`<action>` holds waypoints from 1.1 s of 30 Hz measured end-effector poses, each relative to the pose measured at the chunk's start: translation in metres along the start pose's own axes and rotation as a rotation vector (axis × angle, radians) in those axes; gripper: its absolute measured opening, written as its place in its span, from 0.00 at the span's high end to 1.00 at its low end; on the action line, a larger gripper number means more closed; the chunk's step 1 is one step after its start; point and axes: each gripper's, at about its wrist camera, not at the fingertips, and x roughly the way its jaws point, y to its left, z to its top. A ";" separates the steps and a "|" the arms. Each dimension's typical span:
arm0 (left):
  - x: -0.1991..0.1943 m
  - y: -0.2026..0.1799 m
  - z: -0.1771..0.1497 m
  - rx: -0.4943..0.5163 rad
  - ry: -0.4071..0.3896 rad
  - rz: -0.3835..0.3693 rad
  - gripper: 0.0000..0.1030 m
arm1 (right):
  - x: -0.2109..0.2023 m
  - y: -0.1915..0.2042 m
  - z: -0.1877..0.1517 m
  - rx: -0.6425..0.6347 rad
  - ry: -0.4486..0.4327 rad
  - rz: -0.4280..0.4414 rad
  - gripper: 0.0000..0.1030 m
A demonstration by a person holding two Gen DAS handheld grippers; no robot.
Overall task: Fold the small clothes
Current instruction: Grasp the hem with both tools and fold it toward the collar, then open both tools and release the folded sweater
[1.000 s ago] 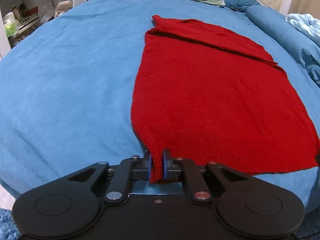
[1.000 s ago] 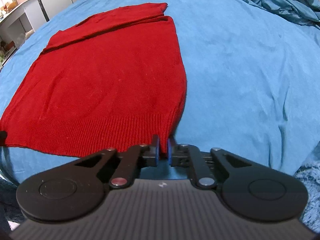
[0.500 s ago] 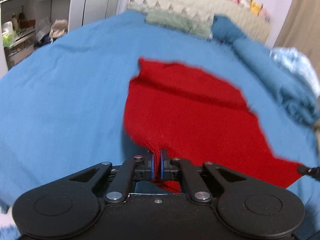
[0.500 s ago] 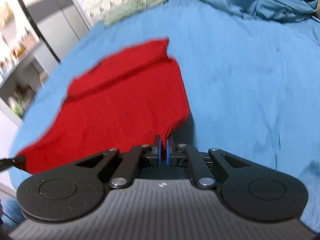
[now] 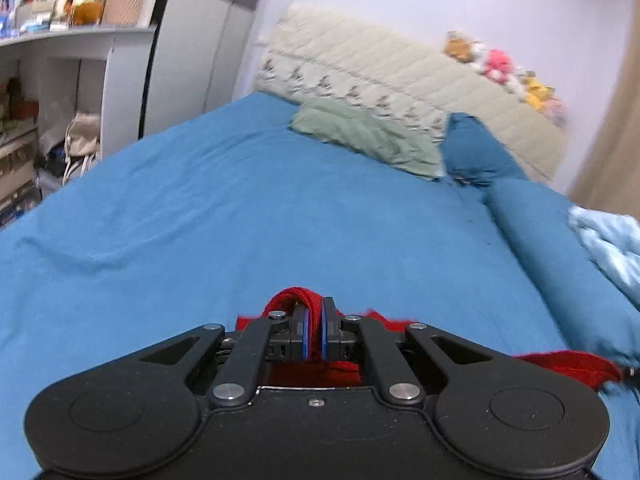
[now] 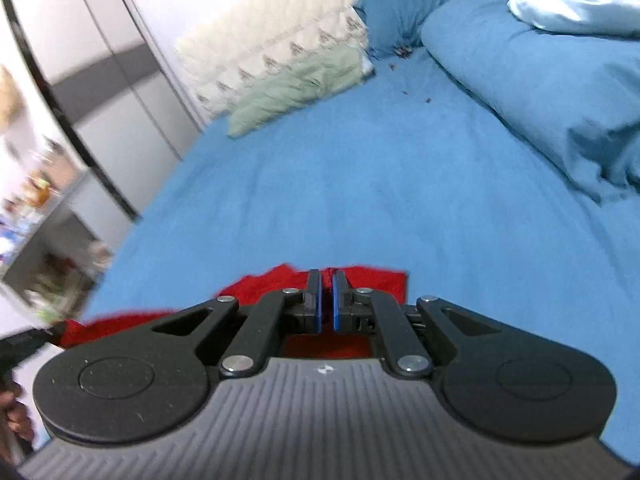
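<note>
A red knit sweater (image 5: 296, 300) is held by its hem corners in both grippers, lifted above the blue bed. My left gripper (image 5: 314, 334) is shut on one corner; red cloth loops over the fingertips. My right gripper (image 6: 326, 306) is shut on the other corner, with red cloth (image 6: 264, 284) showing just beyond and below it. Most of the sweater hangs under the grippers, out of sight. The other gripper's tip shows at the left edge of the right wrist view (image 6: 24, 342).
The blue bedsheet (image 5: 240, 208) stretches ahead. A green pillow (image 5: 364, 140), a cream headboard (image 5: 400, 76) and a blue bolster (image 5: 560, 248) lie at the far end. A rumpled blue duvet (image 6: 540, 72) lies to the right. Shelves (image 5: 40, 80) stand at the left.
Both grippers have lifted the sweater's hem off the bed and carried it forward towards the headboard. The flat sweater has dropped out of view below the grippers.
</note>
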 end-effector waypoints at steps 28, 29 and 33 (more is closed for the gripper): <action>0.087 -0.002 -0.119 0.322 0.158 0.016 0.07 | 0.145 0.011 -0.128 -0.286 0.093 0.017 0.02; 0.095 0.002 -0.125 0.318 0.193 0.039 0.07 | 0.151 0.006 -0.134 -0.271 0.114 -0.022 0.04; 0.111 -0.001 -0.137 0.336 0.242 0.049 0.00 | 0.156 -0.010 -0.143 -0.149 0.086 -0.034 0.04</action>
